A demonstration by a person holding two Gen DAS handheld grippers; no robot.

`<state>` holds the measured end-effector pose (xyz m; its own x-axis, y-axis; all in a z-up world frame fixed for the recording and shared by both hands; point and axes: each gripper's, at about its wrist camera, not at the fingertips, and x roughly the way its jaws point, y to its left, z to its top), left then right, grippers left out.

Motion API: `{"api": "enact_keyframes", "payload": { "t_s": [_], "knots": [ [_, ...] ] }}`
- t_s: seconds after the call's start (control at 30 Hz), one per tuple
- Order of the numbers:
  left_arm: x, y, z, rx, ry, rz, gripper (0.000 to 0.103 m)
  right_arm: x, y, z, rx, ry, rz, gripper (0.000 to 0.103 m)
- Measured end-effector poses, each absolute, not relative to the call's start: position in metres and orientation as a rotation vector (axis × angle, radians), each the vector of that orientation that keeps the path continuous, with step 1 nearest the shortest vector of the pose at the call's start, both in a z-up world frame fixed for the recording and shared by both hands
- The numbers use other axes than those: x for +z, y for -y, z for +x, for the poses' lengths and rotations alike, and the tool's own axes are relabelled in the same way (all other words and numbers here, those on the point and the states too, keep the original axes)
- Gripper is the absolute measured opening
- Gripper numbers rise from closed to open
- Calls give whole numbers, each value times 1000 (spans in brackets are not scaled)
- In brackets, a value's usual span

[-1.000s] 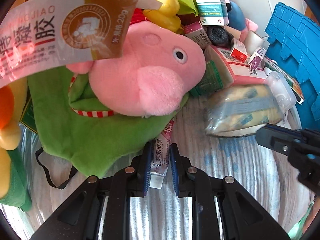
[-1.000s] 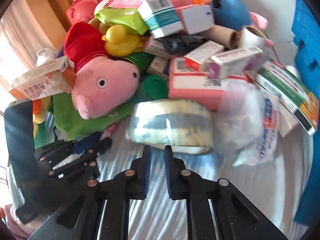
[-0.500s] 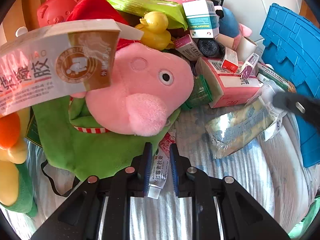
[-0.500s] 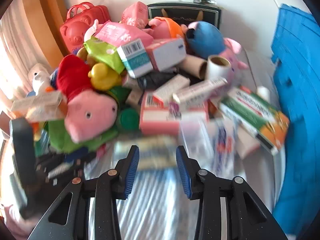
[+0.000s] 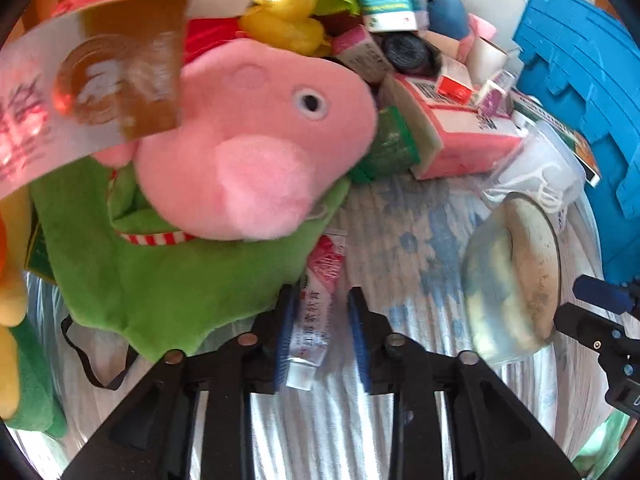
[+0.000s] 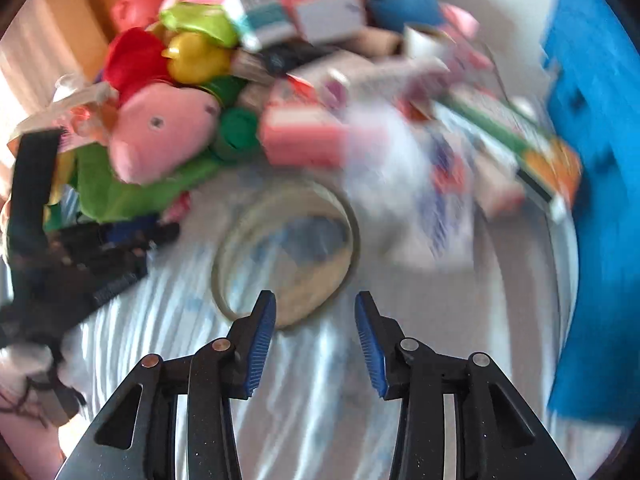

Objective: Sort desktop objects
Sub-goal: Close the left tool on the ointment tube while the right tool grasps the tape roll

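Two grippers work beside a crowded heap: the left gripper (image 5: 320,332) has its jaws spreading around a small ointment tube (image 5: 314,322) on the striped surface (image 5: 400,248), the right gripper (image 6: 316,332) is opening with nothing between its jaws, a tape roll (image 6: 286,252) just ahead. The tube could slip free — its far end lies under the green cloth (image 5: 160,280) of the pink pig plush (image 5: 256,152). Boxes, a yellow duck (image 5: 286,12) and a blue crate (image 5: 580,92) hem things in.

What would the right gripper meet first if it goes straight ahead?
Probably the clear roll of packing tape, just beyond the opening right gripper; nothing lies between its jaws, though blur makes depth uncertain.
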<state>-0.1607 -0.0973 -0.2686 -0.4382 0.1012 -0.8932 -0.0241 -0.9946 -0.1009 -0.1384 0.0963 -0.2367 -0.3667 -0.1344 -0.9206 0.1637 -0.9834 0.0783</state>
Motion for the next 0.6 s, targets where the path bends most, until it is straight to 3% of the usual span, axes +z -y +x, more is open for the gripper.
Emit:
{"api": "enact_keyframes", "payload": {
  "t_s": [0.03,0.1,0.13,0.17,0.37,0.5,0.6],
  "knots": [
    [-267,97,-160,2596,126,-1612,28,-237,-103,-135,-2470,6,1660,48],
    [-263,99,-158,2587,156,-1591,29,-233,-110,-129,-2491,71,1656,73],
    [-263,98,-158,2577,149,-1598,33,-230,-112,-125,-2505,94,1644,77],
    [-265,98,-158,2574,127,-1616,43,-227,-113,-122,-2518,99,1630,82],
    [-271,99,-146,2601,16,-1587,45,-230,-97,-124,-2527,145,1611,86],
    [-273,103,-141,2644,29,-1547,35,-252,-82,-127,-2538,173,1610,86],
    [-274,106,-137,2667,41,-1513,35,-261,-71,-132,-2578,170,1576,90]
  ]
}}
